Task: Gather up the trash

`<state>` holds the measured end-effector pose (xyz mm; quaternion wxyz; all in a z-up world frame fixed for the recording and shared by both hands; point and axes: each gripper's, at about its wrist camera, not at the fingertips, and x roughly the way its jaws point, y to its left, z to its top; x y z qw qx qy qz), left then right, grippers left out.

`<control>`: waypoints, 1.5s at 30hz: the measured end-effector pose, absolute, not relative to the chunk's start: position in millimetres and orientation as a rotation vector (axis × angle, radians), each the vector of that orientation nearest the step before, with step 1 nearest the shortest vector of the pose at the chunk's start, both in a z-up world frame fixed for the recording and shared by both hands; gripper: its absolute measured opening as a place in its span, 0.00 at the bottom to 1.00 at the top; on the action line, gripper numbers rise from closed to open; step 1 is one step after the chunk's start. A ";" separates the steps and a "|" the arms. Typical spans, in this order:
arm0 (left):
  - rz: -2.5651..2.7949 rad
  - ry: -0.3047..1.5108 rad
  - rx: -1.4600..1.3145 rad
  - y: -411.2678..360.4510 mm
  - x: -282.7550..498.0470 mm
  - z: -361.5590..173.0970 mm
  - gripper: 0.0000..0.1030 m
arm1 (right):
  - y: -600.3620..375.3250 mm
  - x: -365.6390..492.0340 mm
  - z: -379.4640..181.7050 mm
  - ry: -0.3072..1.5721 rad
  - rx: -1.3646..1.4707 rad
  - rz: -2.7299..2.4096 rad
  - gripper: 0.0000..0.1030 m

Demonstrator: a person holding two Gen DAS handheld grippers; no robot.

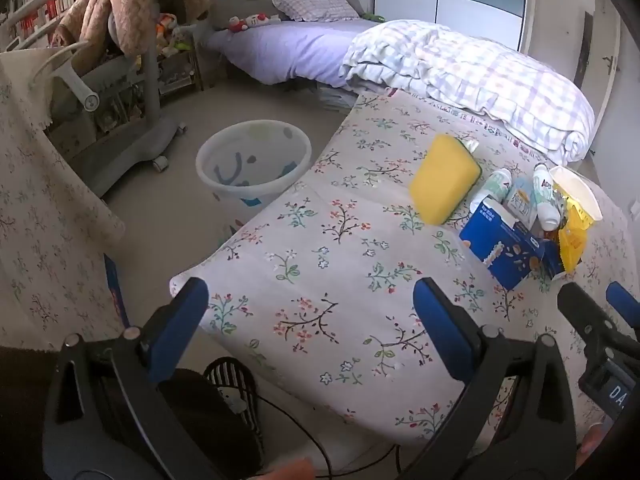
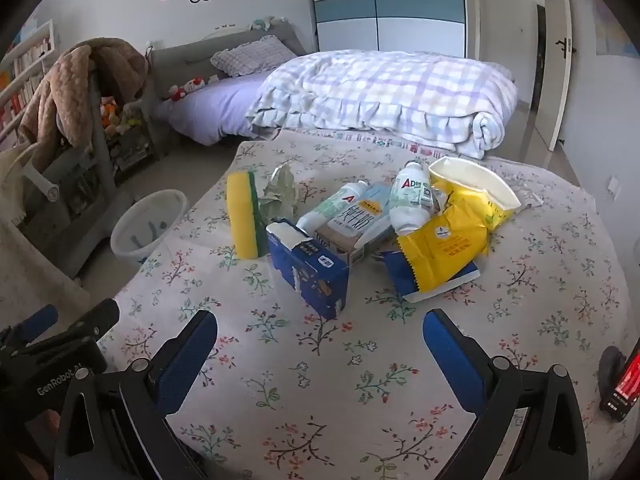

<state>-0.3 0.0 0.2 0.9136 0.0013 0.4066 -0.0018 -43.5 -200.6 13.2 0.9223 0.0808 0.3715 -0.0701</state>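
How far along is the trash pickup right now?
Done: nothing visible; the bin on the floor looks empty. In hand: nothing; the left gripper and right gripper hang open above the floral cloth. Left: the whole pile, including the sponge, blue box, bottles, carton, yellow wrappers and crumpled paper.

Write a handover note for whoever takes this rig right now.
Left gripper: open, empty, above the near table edge.
Right gripper: open, empty, facing the pile.
Trash sits on the table: sponge, blue box, carton, two bottles, yellow packets, crumpled paper, white cup.
Bin stands on the floor left of the table, and looks empty.
Done: nothing binned, as far as shows.
Left: move every piece into the bin.
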 end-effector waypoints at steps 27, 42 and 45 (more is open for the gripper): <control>0.001 0.832 0.011 1.5 -2.6 0.7 0.99 | -194.4 -43.8 12.6 0.771 0.160 -0.112 1.00; 0.000 0.833 0.010 1.6 -2.6 1.0 0.99 | -194.6 -42.8 12.0 0.775 0.161 -0.111 1.00; -0.002 0.835 0.010 1.7 -2.5 0.9 0.99 | -194.0 -43.6 11.7 0.775 0.160 -0.111 1.00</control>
